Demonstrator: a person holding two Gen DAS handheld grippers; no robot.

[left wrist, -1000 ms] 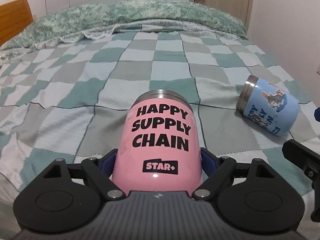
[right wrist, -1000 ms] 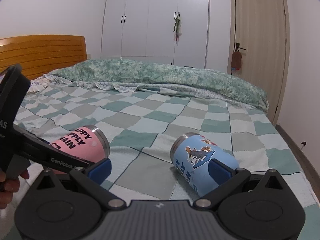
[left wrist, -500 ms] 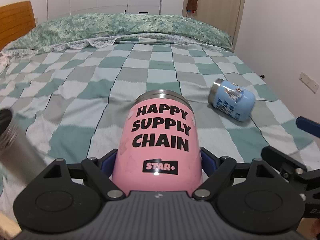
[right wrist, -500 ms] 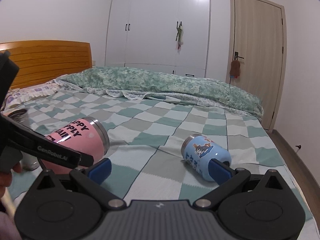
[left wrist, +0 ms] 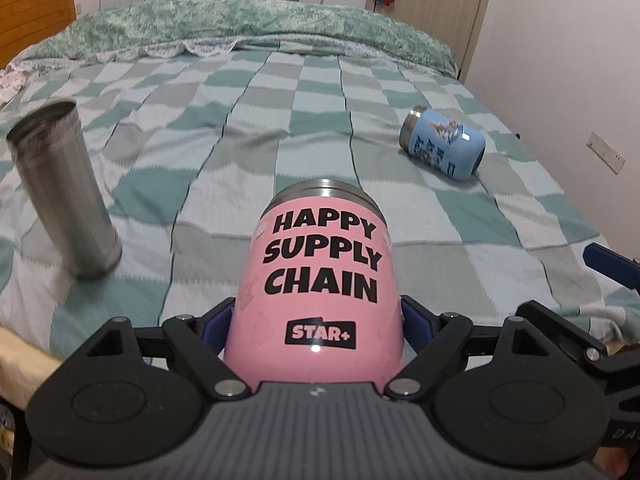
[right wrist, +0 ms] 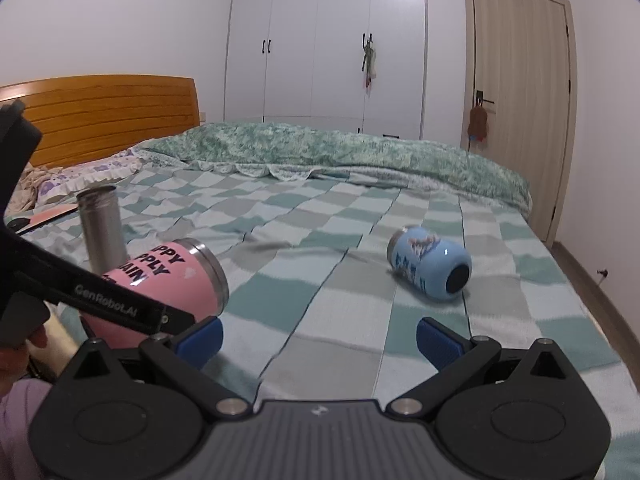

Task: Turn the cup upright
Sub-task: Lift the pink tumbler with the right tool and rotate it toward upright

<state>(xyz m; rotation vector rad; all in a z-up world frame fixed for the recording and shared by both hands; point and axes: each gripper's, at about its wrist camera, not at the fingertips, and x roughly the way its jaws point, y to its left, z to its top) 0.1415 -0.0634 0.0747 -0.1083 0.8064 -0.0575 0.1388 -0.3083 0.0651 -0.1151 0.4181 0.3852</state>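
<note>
1. At the lower centre, the left tool [left wrist: 316, 320] holds the pink cup [left wrist: 320, 280], lying horizontal above the bed [left wrist: 280, 120]; it is not yet upright.
2. The right tool [right wrist: 318, 330] is wide and empty.
3. Further, at the right, the blue cup [right wrist: 430, 262] lies on its side.
4. At the left, the steel tumbler [left wrist: 64, 184] stands upright already.

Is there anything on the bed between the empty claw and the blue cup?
No, only bare checked blanket lies between the open right gripper and the tipped-over blue cup. The right wrist view shows that stretch best.
</note>
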